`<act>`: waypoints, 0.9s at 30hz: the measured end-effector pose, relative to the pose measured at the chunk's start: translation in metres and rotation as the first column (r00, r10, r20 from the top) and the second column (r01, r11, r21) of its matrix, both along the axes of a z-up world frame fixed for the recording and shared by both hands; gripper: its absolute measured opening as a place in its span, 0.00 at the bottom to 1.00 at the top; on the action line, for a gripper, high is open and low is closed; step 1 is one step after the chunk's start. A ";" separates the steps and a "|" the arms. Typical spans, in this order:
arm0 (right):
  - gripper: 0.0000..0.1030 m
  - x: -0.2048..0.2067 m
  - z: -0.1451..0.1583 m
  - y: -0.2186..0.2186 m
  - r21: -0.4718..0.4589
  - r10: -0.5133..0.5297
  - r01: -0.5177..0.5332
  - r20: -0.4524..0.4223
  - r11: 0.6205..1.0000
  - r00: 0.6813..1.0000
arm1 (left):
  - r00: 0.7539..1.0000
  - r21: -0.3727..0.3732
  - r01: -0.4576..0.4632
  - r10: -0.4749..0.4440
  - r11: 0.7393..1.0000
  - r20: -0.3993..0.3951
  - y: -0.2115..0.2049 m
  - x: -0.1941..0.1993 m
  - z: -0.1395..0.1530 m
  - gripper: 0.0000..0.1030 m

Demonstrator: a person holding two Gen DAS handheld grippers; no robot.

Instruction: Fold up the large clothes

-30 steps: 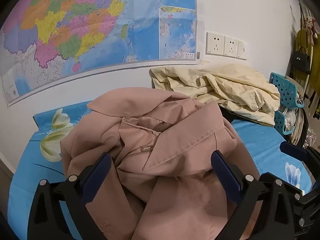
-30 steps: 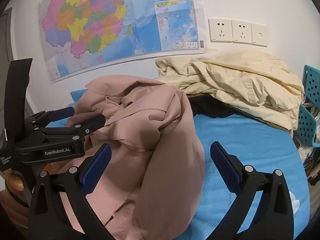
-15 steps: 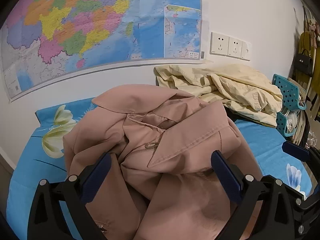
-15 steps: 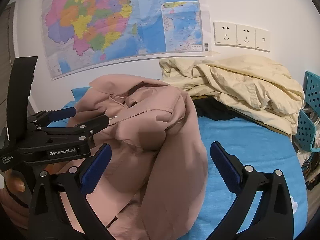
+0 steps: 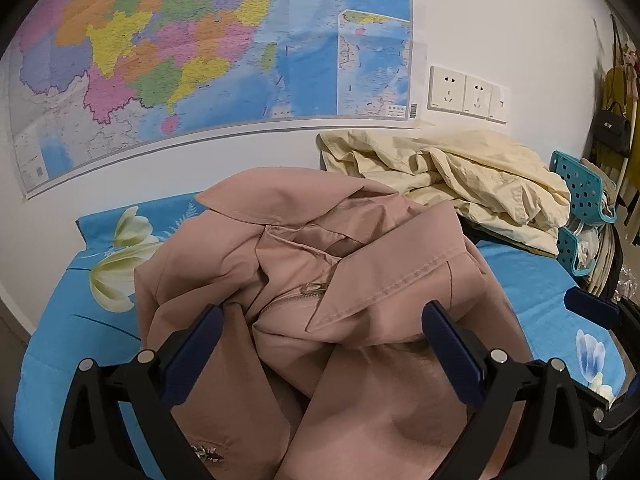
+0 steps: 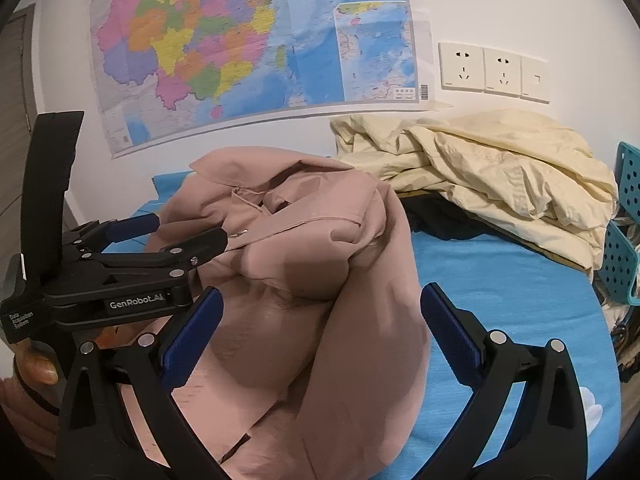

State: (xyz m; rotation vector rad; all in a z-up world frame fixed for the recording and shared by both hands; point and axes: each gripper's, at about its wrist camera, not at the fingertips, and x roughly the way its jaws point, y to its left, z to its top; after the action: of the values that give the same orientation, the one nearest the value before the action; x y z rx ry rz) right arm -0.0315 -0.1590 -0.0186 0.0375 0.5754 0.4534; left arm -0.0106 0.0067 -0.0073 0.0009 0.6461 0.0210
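A large dusty-pink coat (image 5: 320,280) lies heaped on the blue bed, collar and zipper on top; it also shows in the right wrist view (image 6: 312,280). My left gripper (image 5: 320,344) is open, its fingers spread on either side of the coat's lapel, holding nothing. It shows from the side in the right wrist view (image 6: 184,228), fingers apart at the coat's left edge. My right gripper (image 6: 320,328) is open over the coat's right side, empty. Its finger (image 5: 592,308) shows at the right edge of the left wrist view.
The bed has a blue flowered sheet (image 5: 100,312). A crumpled pale-yellow garment (image 6: 480,168) lies at the back right over something dark (image 6: 440,220). Teal plastic baskets (image 5: 580,200) stand at the right edge. A map (image 5: 200,48) and wall sockets (image 6: 492,72) are behind.
Both grippers have moved slightly closer to the coat and tilted up a little. Both stay open. The coat has not visibly shifted.
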 end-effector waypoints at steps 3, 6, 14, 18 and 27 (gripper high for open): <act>0.95 -0.001 0.000 0.001 0.007 0.012 -0.012 -0.002 1.000 1.000 | 1.000 -0.002 -0.006 0.006 1.000 0.001 0.002 -0.001 0.000 0.94; 0.95 -0.001 0.000 0.003 0.012 0.022 -0.022 -0.008 1.000 1.000 | 1.000 -0.004 -0.010 0.010 1.000 0.000 0.003 -0.002 0.000 0.94; 0.95 0.000 -0.004 0.009 0.037 0.053 -0.051 -0.042 0.998 0.998 | 1.000 -0.002 -0.026 0.026 1.000 0.002 0.011 -0.005 0.000 0.94; 0.95 0.001 -0.005 0.011 0.046 0.061 -0.059 -0.045 0.997 0.997 | 0.999 -0.003 -0.035 0.035 0.999 0.002 0.014 -0.008 0.000 0.94; 0.95 0.007 -0.011 0.015 0.056 0.064 -0.060 -0.073 0.997 0.995 | 0.999 -0.007 -0.052 0.052 0.999 -0.004 0.023 -0.009 -0.002 0.94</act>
State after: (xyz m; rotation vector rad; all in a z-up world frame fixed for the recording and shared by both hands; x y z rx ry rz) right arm -0.0247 -0.1442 -0.0294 0.0886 0.6392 0.5297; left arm -0.0197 0.0294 -0.0096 -0.0229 0.6495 0.0690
